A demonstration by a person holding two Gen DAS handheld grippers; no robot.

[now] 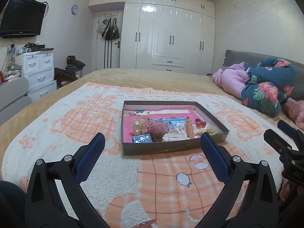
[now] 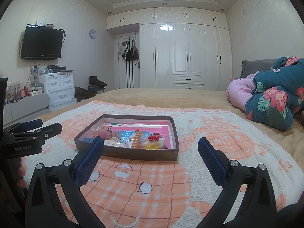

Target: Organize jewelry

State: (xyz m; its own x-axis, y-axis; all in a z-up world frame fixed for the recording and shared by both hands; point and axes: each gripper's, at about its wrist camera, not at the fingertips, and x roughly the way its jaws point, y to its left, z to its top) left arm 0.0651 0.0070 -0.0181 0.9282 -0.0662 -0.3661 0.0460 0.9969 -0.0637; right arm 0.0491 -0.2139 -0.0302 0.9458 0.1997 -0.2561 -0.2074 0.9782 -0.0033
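Note:
A shallow brown box with a pink lining lies on the orange-and-white blanket. Inside it are several trinkets: a pink pom-pom, a white claw clip, an orange spiral band, red beads, yellow bands and a blue foil packet. My left gripper is open, just short of the box's near wall, holding nothing. My right gripper is open too, in front of the box. Each gripper also shows at the edge of the other's view: the right gripper, the left gripper.
The bed stretches behind the box. Rolled floral and pink quilts lie at the right. White drawers and a wall television are on the left, a white wardrobe at the back.

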